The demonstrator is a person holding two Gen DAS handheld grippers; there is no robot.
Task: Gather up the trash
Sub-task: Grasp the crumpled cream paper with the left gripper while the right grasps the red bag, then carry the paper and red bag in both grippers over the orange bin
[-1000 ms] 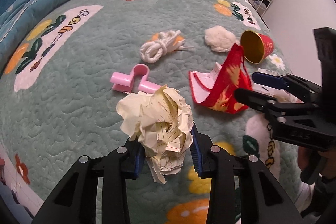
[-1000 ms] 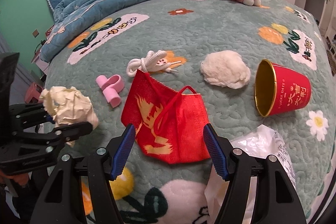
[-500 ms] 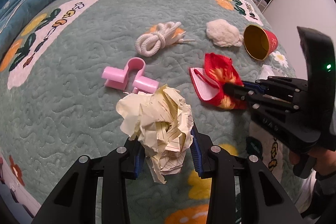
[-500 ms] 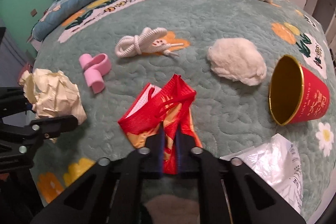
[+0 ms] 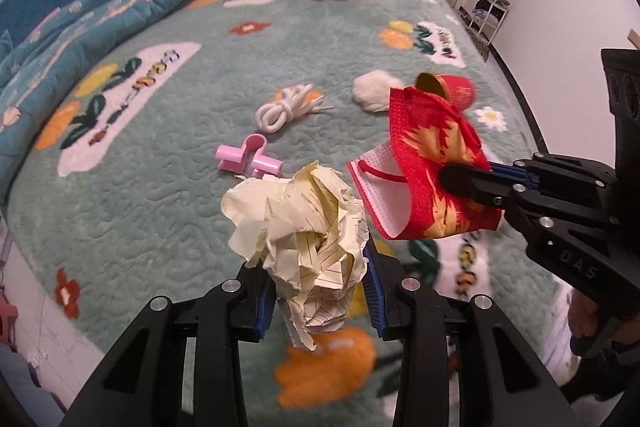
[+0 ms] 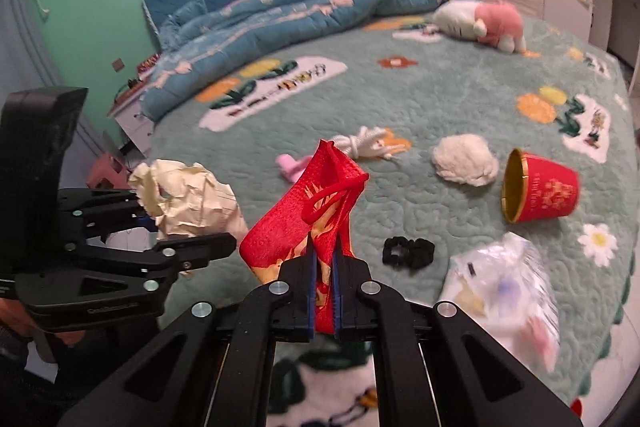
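The bed (image 6: 460, 107) carries a green floral bedspread, with a rumpled blue quilt (image 6: 280, 15) and a pink-and-white plush toy (image 6: 480, 21) toward its far edge. Near the bed's right edge lie a clear plastic bag (image 6: 508, 283) and a tipped red paper cup (image 6: 540, 191).

The right gripper (image 6: 323, 263) is clenched on a red face mask (image 6: 304, 227), held clear of the bedspread. The left gripper (image 5: 318, 291) grasps a crumpled paper ball (image 5: 304, 235), also raised.

Mid-bed lie a white fluffy wad (image 6: 464, 163), a coiled white cord (image 5: 284, 107), a pink clip (image 5: 248, 157) and a black scrunchie (image 6: 408, 251).

Left tongs (image 5: 320, 297) clamping crumpled paper (image 5: 304, 239), right tongs (image 5: 466, 181) pinching red mask (image 5: 432, 163) above bedspread (image 5: 160, 187)
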